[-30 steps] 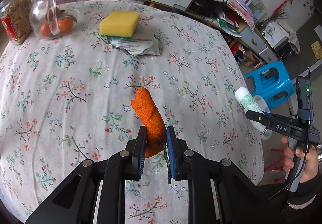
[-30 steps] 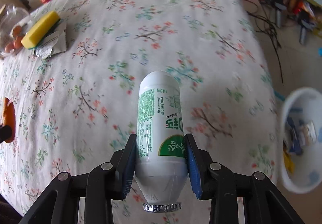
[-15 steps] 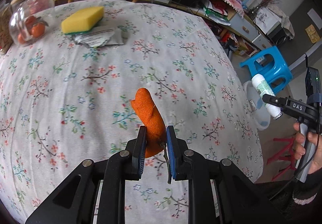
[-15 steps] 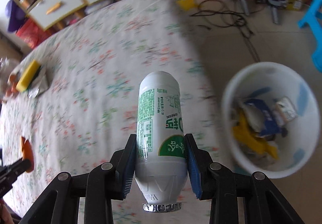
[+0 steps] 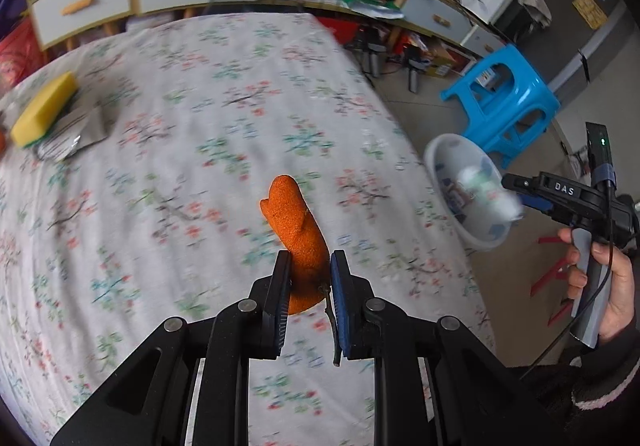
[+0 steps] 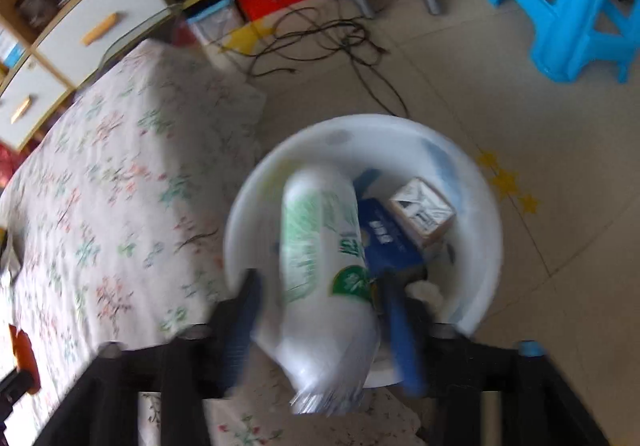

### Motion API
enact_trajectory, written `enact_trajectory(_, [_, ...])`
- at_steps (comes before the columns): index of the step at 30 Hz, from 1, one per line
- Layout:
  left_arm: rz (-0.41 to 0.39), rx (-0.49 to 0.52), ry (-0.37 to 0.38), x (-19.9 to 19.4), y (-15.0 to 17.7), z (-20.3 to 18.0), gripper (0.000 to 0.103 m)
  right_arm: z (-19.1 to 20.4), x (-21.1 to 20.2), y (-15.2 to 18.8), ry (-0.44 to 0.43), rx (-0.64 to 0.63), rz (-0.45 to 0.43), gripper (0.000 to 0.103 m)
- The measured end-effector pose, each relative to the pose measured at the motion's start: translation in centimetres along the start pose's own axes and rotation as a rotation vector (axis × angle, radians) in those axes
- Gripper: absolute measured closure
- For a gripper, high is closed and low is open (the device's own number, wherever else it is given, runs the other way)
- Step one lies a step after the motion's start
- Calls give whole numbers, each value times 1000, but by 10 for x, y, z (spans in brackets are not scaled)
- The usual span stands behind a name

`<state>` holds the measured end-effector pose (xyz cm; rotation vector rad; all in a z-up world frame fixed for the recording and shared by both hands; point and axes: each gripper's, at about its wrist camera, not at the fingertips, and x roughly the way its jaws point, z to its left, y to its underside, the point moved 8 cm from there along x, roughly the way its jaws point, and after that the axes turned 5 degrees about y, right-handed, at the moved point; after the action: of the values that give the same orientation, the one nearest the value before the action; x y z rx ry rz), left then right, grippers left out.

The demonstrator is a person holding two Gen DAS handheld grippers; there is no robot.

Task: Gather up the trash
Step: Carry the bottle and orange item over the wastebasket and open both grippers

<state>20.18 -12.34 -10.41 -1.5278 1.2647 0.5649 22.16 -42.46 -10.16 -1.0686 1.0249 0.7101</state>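
My left gripper (image 5: 309, 258) is shut on a piece of orange peel (image 5: 294, 213), held above the floral tablecloth (image 5: 200, 165) near its right edge. My right gripper (image 6: 320, 278) hangs over the white trash bin (image 6: 460, 149) on the floor, and its jaws are opening. A white-and-green plastic bottle (image 6: 320, 246) sits blurred and tilted between the fingers, with a gap beside the left finger. In the left wrist view the right gripper (image 5: 516, 191), held by a hand, and the blurred bottle (image 5: 480, 185) are above the bin (image 5: 436, 153).
A yellow sponge (image 5: 44, 107) and a silver wrapper (image 5: 76, 129) lie at the table's far left. The bin holds a blue box (image 6: 388, 238) and a small carton (image 6: 422, 211). A blue stool (image 6: 568, 5) and loose cables (image 6: 332, 37) are on the floor beyond it.
Both grippers swung from over the table toward the bin. The right gripper now stands above the bin, its jaws have widened and the bottle has tilted loose. The left keeps its grip.
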Motion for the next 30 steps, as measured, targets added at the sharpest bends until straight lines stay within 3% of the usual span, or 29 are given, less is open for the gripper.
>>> enact_trajectory(10, [43, 191, 71, 59, -30, -107, 83, -37, -12, 2, 32, 58, -1, 37])
enact_trajectory(22, [55, 263, 172, 116, -52, -183, 82, -79, -27, 4, 42, 143, -17, 33])
enact_trajectory(24, [77, 260, 216, 122, -55, -191, 75, -84, -30, 3, 43, 155, -25, 32])
enact_trajectory(26, [99, 249, 184, 127, -59, -190, 29, -86, -32, 3, 45, 161, -27, 30])
enact_trajectory(27, [81, 246, 157, 126, -61, -188, 24, -87, -33, 3, 45, 164, -30, 30])
enact_trajectory(30, [54, 248, 126, 120, -62, -181, 22, -88, -35, 2, 41, 165, -34, 29])
